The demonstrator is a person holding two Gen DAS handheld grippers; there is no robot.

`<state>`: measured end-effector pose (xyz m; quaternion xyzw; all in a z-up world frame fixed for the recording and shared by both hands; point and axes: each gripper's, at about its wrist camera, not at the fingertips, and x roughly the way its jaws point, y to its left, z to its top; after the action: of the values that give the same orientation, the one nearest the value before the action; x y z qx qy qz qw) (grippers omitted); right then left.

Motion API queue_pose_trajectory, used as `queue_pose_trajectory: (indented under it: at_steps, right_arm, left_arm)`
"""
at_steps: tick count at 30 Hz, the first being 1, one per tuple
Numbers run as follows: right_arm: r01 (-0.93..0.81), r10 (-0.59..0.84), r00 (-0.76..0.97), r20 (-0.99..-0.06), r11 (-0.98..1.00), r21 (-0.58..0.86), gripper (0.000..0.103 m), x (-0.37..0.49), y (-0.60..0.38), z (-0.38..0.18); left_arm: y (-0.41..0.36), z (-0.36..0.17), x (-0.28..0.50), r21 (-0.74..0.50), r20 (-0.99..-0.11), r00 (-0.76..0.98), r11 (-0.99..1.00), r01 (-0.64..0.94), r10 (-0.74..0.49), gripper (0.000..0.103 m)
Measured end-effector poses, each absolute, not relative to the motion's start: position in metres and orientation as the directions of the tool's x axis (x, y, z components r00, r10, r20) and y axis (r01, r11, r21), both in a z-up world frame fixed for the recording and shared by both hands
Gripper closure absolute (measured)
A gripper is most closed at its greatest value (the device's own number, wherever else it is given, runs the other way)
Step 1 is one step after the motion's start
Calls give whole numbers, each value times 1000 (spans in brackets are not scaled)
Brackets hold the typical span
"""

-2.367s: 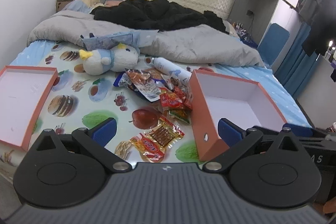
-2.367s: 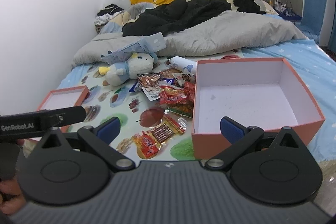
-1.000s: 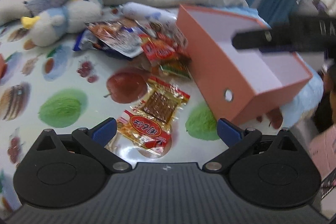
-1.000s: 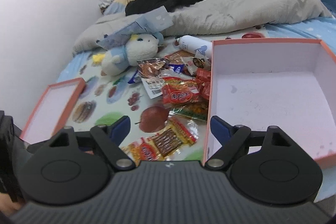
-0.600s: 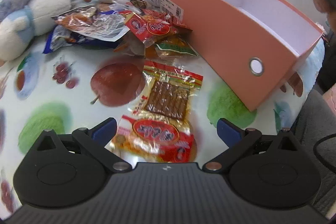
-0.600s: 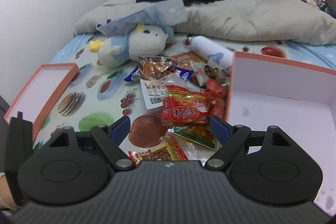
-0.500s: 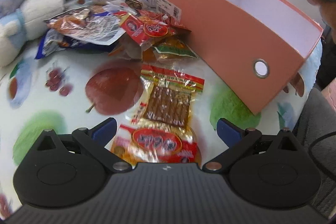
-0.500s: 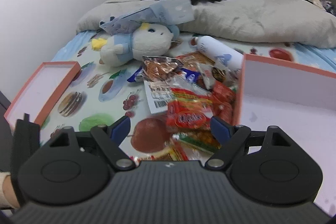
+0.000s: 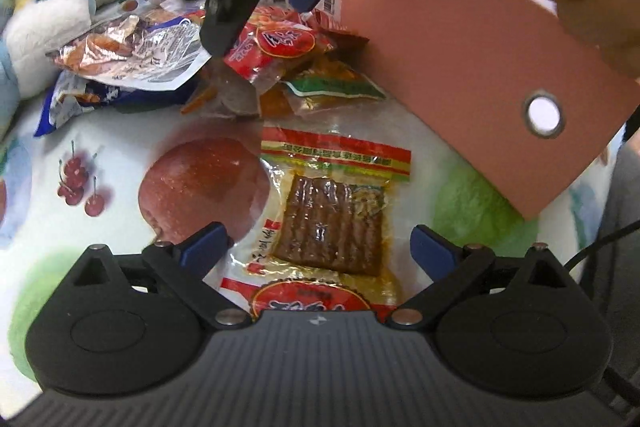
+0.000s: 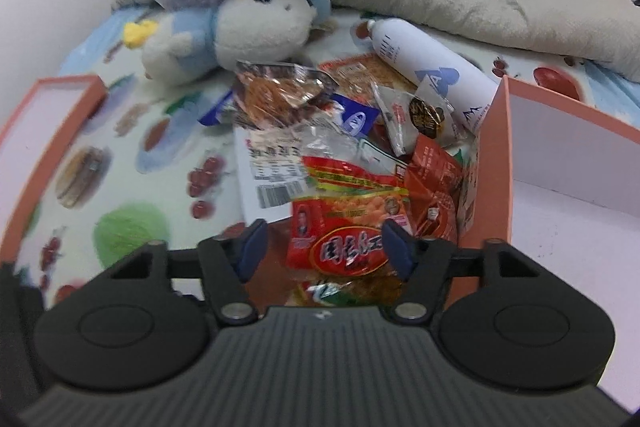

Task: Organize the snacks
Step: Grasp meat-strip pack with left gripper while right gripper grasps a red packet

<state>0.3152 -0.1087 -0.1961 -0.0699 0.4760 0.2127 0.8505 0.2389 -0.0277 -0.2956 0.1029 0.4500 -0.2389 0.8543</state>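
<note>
Both claws gape over packets beside box (image 9: 472, 67) edge.

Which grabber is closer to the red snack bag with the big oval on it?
Right. The right gripper has its open fingers on either side of the red snack bag. The left gripper hangs farther back, over a brown jerky packet.

**Bright snack packets on a fruit-print bed sheet**

The bed sheet (image 9: 120, 131) is white, printed with red apples, cherries and green patches. A clear snack packet (image 9: 332, 211) shows brown strips, edged in red and yellow. Another snack bag (image 10: 348, 227) is red with a white-lettered oval. The box (image 9: 472, 75) is salmon-orange outside, white inside. The plush toy (image 10: 248, 23) is white and pale blue. The bottle (image 10: 432, 71) is white with blue marks.
</note>
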Motion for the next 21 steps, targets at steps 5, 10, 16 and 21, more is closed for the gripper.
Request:
queue_pose_trajectory:
  at_steps: [5,10,16,21]
  right_arm:
    - [-387,265,413,-871,917,95,44,324,-107,-212]
    - [-396,248,426,-870,916,67,62,323,-103,-215]
    - [-402,261,432,-863,913,75,86,319,-105,-205]
    - [-393,279,454,-846,915,92,86,308,-113,-191]
  left_arm:
    - [-25,-296,244,-41,-815,480,860,509,-323,9]
    - [-23,-295,247,-44,-818,473,855,517,-327,10]
    - [-17,-290,251,-40,-822,485,879,475,-299,28]
    - [-10,-287,250,-45,-822,492,895,445,-286,41]
